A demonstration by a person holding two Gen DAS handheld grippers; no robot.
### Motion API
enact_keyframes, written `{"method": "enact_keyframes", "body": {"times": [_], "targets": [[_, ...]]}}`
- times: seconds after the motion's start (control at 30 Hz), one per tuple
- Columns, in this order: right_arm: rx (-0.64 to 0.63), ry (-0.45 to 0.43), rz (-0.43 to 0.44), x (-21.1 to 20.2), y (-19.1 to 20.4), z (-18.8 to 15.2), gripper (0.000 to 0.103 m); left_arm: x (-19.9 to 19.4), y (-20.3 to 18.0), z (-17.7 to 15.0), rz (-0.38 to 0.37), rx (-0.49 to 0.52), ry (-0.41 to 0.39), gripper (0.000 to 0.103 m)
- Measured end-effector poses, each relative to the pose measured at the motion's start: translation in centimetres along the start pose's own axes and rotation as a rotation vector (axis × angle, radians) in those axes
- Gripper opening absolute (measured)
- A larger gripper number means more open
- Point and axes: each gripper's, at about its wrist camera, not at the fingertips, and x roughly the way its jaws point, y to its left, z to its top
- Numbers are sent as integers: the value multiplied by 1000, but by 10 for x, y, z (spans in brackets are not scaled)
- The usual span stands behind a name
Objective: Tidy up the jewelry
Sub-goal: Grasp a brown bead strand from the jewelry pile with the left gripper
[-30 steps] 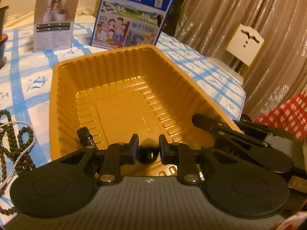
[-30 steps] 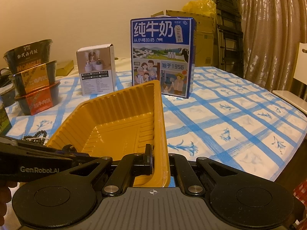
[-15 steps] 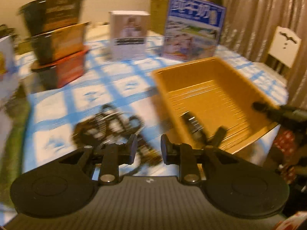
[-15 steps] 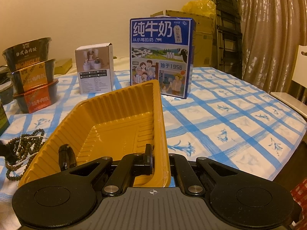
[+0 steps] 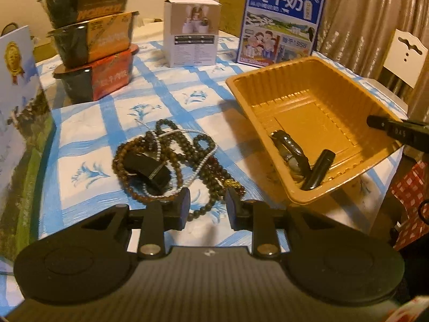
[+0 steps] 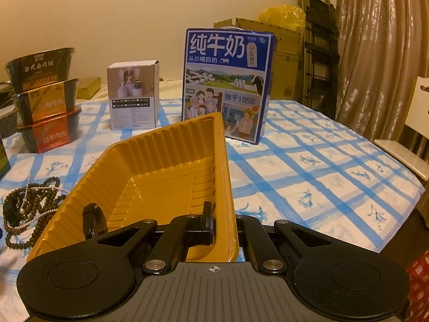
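- Jewelry: tangled bead necklaces (image 5: 171, 158) on counter (image 5: 171, 91), watch (image 5: 291, 151) inside orange tray (image 5: 268, 139).
- Left tool (image 5: 207, 209): parted, holding nothing, just before the beads.
- Right tool (image 6: 224, 224): clamped on tray's wall.

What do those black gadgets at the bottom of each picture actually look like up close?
Each hand-held gripper is matte black plastic. The left one and the right one share a ribbed grey centre plate with a small white crosshair mark, two large round discs at the sides, angular linkage arms with silver rivets, and two short blocky fingers. No cables or sleeves show.
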Motion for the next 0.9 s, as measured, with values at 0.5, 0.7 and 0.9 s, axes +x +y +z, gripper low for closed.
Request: {"method": "enact_keyframes", "body": {"times": [0.5,0.7,0.9], "targets": [[63,18,10,5,-16,-10,3,56,-25,12,-11,76,17,25],[64,17,12,5,-16,-10,3,73,-16,24,10,78,24,20],[65,17,11,5,-16,-10,3,87,-15,26,20,110,39,14]]}}
